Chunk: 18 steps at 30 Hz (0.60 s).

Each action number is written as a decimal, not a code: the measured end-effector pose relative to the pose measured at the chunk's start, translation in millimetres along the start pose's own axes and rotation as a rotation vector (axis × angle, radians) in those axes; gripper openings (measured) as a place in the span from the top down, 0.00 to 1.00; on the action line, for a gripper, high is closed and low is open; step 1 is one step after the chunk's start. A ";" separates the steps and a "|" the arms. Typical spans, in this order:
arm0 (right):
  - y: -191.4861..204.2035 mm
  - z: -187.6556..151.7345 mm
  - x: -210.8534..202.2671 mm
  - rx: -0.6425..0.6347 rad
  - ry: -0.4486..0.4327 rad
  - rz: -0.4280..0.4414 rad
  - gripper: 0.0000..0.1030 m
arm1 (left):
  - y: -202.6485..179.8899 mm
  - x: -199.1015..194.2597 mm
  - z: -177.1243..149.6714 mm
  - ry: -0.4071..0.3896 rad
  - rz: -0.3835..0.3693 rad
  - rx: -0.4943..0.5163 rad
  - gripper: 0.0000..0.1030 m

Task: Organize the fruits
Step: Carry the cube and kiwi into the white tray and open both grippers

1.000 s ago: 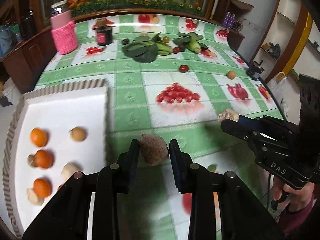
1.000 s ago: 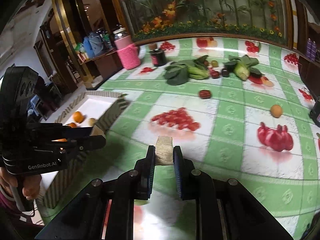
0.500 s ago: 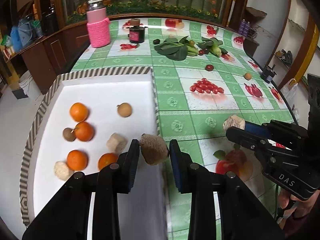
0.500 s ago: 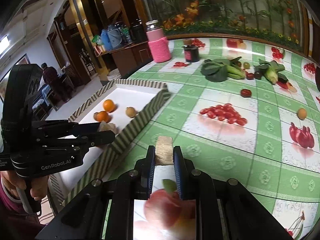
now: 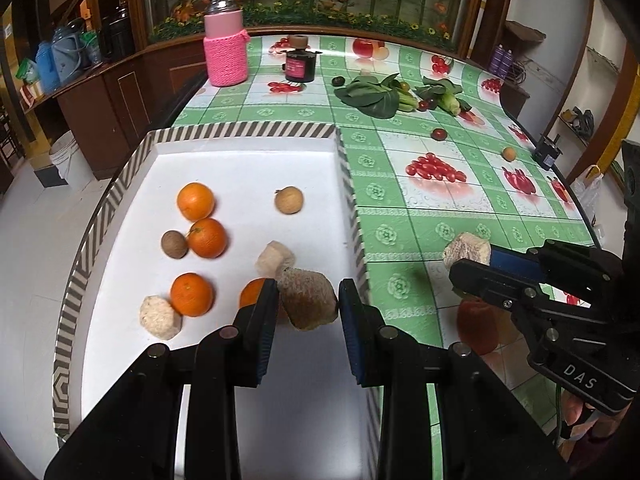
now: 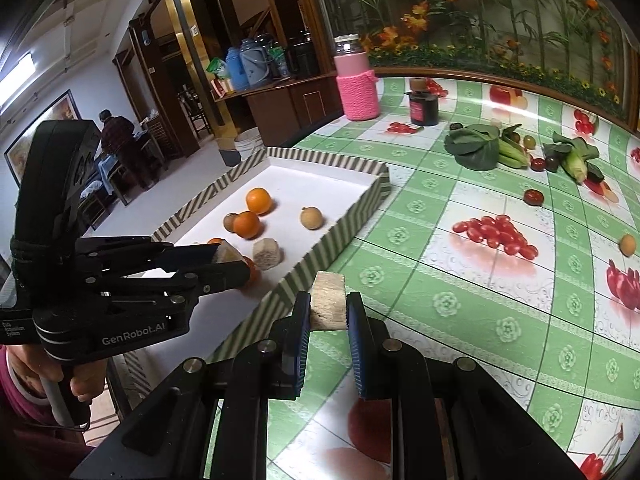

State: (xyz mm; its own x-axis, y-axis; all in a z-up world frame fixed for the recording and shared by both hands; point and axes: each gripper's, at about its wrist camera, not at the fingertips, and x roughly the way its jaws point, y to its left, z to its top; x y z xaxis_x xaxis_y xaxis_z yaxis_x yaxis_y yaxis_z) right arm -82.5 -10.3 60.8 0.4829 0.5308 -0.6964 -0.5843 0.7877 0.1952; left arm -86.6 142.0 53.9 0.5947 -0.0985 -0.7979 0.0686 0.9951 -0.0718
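A white tray (image 5: 244, 160) with a striped rim sits at the left edge of a desk (image 5: 400, 208) covered in a green checked cloth printed with fruit. Inside the tray lie four oranges (image 5: 195, 201), one partly hidden behind the left tool. Also in the tray are a round tan fruit (image 5: 289, 199), a small brown fruit (image 5: 174, 244) touching an orange, and two pale rough chunks (image 5: 160, 317), one near the tray's front left, the other near its middle.

The left tool (image 5: 308, 300) hangs over the tray's right front part, pinching a brown rough chunk (image 5: 307, 299) between its pads. The right tool (image 6: 328, 308) is over the cloth just outside the tray's right wall, its pads pressed onto a pale chunk (image 6: 328, 300).

Farther back on the desk, outside the tray, lie leafy greens (image 5: 372, 96), a dark tomato (image 5: 439, 134) and a small tan fruit (image 5: 509, 154). A pink knit-covered jar (image 5: 225, 50) and a dark jar (image 5: 300, 62) stand at the far end.
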 end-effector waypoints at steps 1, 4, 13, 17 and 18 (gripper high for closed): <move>1.9 0.7 0.8 -0.005 0.001 0.001 0.83 | 2.0 -0.2 -0.4 0.000 0.002 -0.003 0.73; 6.0 2.7 3.4 -0.016 0.005 0.006 0.82 | 8.8 -1.4 -1.9 0.000 0.009 -0.013 0.73; 23.6 9.6 14.9 -0.054 0.021 0.027 0.83 | 27.4 -0.2 -6.0 0.006 0.023 -0.039 0.73; 28.6 11.1 20.4 -0.063 0.023 0.032 0.83 | 34.4 2.0 -8.2 0.012 0.026 -0.053 0.73; 28.8 11.0 21.5 -0.064 0.025 0.031 0.83 | 36.7 2.6 -8.9 0.013 0.027 -0.058 0.73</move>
State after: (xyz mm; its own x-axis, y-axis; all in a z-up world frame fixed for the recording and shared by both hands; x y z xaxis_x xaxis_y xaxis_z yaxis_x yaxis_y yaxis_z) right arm -81.8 27.2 59.1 0.4478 0.5462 -0.7080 -0.6399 0.7487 0.1729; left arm -89.7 178.3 43.9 0.5851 -0.0717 -0.8078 0.0057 0.9964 -0.0843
